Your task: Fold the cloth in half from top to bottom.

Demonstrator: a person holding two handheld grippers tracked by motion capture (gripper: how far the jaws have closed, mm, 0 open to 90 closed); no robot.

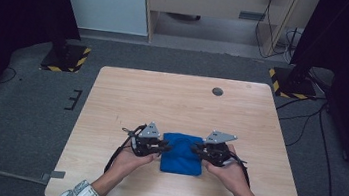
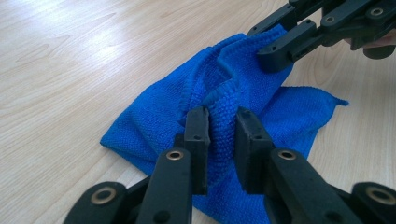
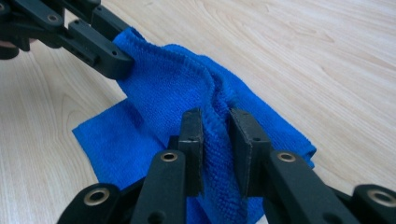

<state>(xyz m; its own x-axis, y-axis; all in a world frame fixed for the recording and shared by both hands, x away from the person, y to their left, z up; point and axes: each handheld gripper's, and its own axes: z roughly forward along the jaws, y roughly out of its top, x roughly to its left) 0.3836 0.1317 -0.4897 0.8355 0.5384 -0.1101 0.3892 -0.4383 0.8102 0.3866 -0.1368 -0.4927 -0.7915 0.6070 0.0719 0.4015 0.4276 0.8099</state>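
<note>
Blue microfibre cloth (image 1: 181,154) lies on the near middle of the wooden surface (image 1: 177,103), between the person's two hands. It is folded into a rough rectangle, with one lower layer flat on the surface and an upper layer raised into a ridge.

Left tool (image 1: 162,148) sits at the left edge of the cloth, held in the person's left hand (image 1: 130,159). In the left gripper view, a raised fold of the cloth (image 2: 224,107) stands between the two black jaws of this tool (image 2: 222,140). The jaws are parted narrowly; the fold fills the gap, and whether the pads press on it cannot be told.

Right tool (image 1: 197,150) sits at the right edge of the cloth, held in the right hand (image 1: 229,172). In the right gripper view, a fold of the cloth (image 3: 187,88) likewise runs up between its jaws (image 3: 215,140), which stand slightly apart with the fabric between them; whether they press on it cannot be told.

Each gripper view shows the opposite tool at the far corner of the cloth, its jaw tips touching the lifted edge. Both tools point inward toward each other, low over the surface. A round dark grommet (image 1: 217,91) sits in the far part of the surface, well apart from the cloth.
</note>
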